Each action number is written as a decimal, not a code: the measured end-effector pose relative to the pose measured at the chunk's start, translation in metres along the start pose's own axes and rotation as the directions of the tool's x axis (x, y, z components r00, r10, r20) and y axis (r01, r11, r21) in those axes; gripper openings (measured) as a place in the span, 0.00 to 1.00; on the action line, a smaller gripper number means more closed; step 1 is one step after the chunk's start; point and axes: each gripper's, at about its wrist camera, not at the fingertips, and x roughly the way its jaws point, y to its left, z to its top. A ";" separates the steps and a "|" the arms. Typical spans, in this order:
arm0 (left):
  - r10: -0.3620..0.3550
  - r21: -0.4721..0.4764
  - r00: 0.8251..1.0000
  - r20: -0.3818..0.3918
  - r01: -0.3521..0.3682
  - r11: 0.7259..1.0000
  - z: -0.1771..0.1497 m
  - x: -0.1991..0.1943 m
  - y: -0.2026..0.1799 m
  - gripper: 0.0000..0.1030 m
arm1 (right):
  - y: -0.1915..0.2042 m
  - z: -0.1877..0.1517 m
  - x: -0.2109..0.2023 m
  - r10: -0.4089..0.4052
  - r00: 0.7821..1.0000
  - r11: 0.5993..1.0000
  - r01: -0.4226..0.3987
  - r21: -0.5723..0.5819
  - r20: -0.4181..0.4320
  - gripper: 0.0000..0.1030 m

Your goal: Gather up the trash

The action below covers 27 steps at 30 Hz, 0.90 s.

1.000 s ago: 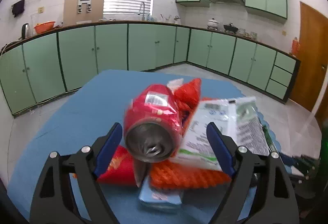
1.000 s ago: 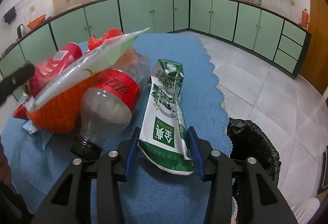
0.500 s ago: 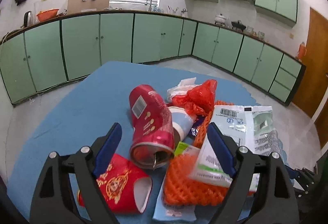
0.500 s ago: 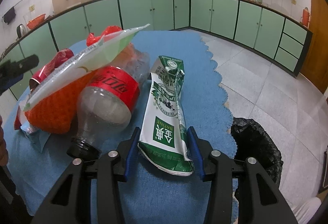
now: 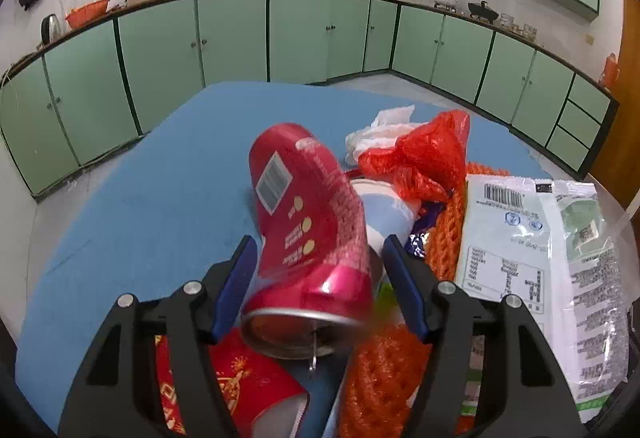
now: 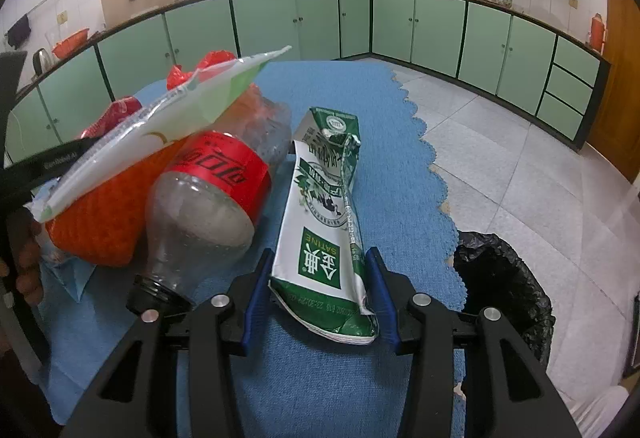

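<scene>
Dented red can (image 5: 312, 238) (mouth toward camera), flattened green milk carton (image 6: 326, 226), trash heaped on blue cloth (image 5: 160, 205)

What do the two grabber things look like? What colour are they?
Both look alike. The left gripper and the right gripper have black plastic frames with cut-out holes, round silver screws at the joints, and two flat blue fingers each. White lettering runs along the left gripper's black side, seen in the right wrist view; it is too small to read. No cables or sleeves show.

A shiny red drink can (image 5: 316, 238) with pale print and a white barcode patch lies on a plain blue cloth (image 5: 160, 205). A flattened milk carton (image 6: 326, 222) is green and white.
</scene>
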 end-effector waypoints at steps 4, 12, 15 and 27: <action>0.017 -0.059 1.000 -0.001 -0.017 0.998 0.001 -0.002 0.011 0.51 | 0.001 0.000 0.000 -0.005 1.000 1.000 0.005 -0.004 0.000 0.45; -0.012 -0.161 1.000 -0.019 0.009 0.987 0.002 -0.007 0.039 0.51 | 0.003 0.000 0.001 -0.010 1.000 1.000 0.010 -0.008 -0.001 0.45; 0.005 -0.151 0.999 -0.040 -0.011 0.988 0.007 0.002 0.036 0.53 | 0.004 0.000 0.001 -0.010 1.000 1.000 0.010 -0.006 -0.002 0.45; -0.001 -0.124 0.998 0.061 0.008 0.992 0.011 -0.021 0.029 0.51 | 0.002 0.000 -0.003 -0.003 1.000 1.000 0.003 -0.001 0.009 0.44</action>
